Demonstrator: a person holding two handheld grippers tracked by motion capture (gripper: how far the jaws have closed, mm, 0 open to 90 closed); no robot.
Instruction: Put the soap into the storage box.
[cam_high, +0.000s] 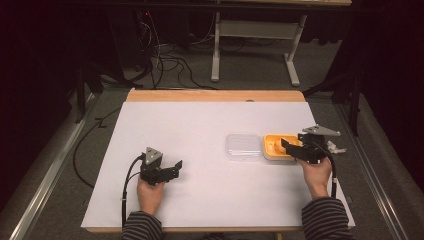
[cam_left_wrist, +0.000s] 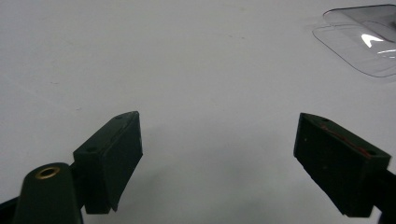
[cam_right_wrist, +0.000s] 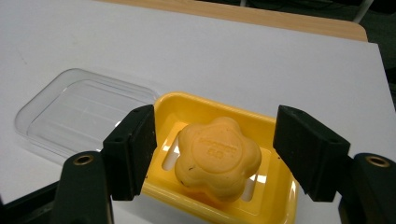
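Just right gripper (cam_right_wrist: 212, 154) fingers (cam_right_wrist: 130, 149) astride orange soap (cam_right_wrist: 218, 156) in yellow dish (cam_right_wrist: 275, 207)

We find one marking: embossed lettering on the top face of the orange flower-shaped soap (cam_right_wrist: 218, 156), in the yellow soap dish (cam_right_wrist: 280, 200). The characters are too faint to read. We see no other text.

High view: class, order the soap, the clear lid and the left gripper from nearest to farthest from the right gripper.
1. Soap: in the yellow dish, right at the tips of the right gripper.
2. Clear lid: flat on the table just left of the dish.
3. Left gripper: far off on the table's left side, over bare white surface.
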